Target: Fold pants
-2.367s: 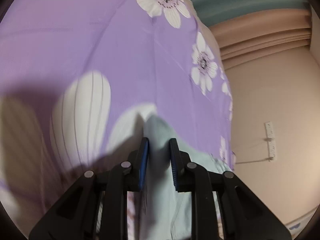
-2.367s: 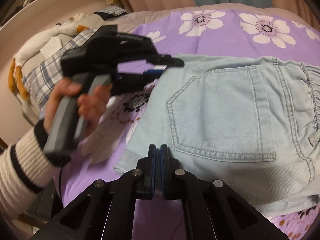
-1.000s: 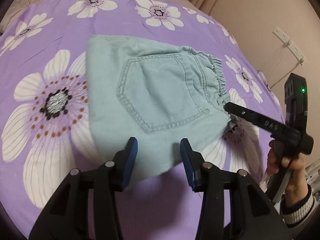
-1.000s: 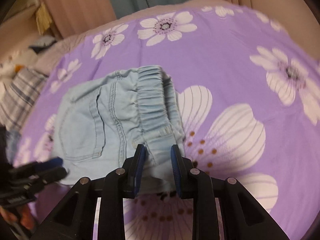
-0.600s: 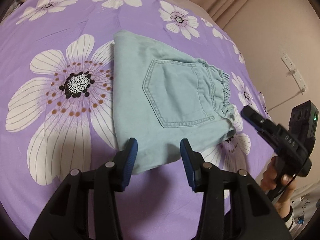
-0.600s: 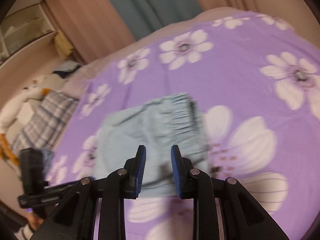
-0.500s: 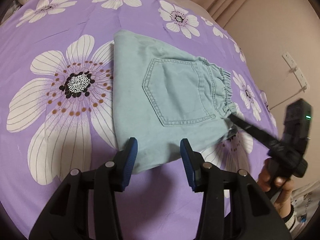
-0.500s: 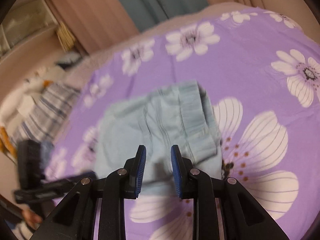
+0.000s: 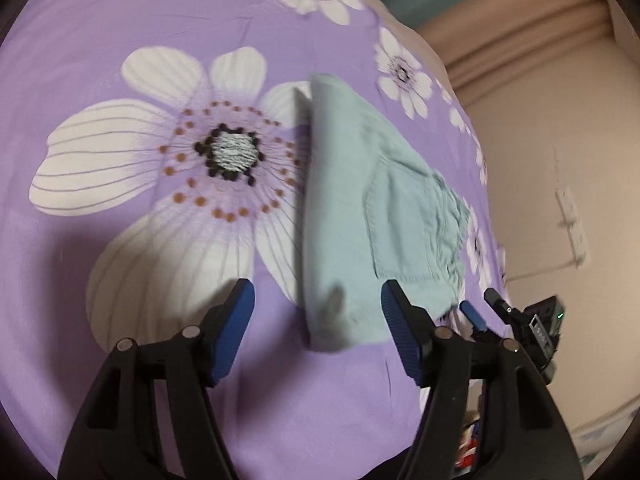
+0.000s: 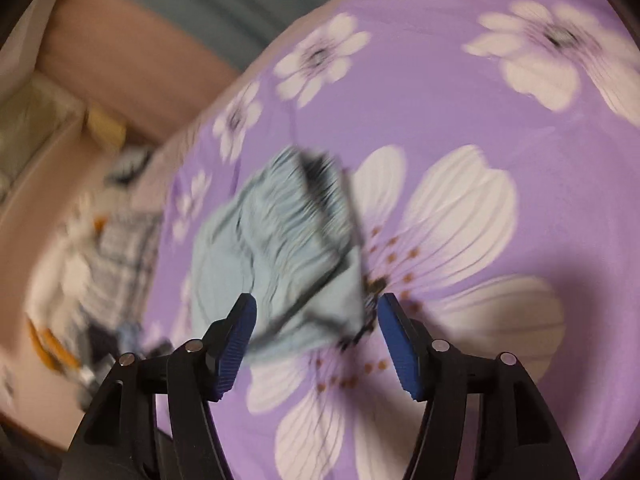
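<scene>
The light blue denim pants (image 9: 352, 216) lie folded flat on the purple flowered bedspread (image 9: 120, 40), back pocket up. My left gripper (image 9: 316, 308) hovers over the folded corner nearest it; its jaws are opening and the pads press on nothing. In the right wrist view, which is blurred, the pants (image 10: 276, 248) show their elastic waistband. My right gripper (image 10: 316, 320) hangs just short of that waistband end, jaws opening, nothing pinched. The right gripper (image 9: 486, 314) also shows at the lower right of the left wrist view, beside the waistband.
A wall with a socket strip (image 9: 572, 224) stands past the bed's right edge. Pink and teal curtains (image 9: 500, 20) hang at the far end. Blurred plaid fabric and a white plush toy (image 10: 92, 256) lie at the bed's left side.
Both grippers have opened wider and rolled, so the bed now looks tilted. They pulled a little away from the pants, which lie folded and still.
</scene>
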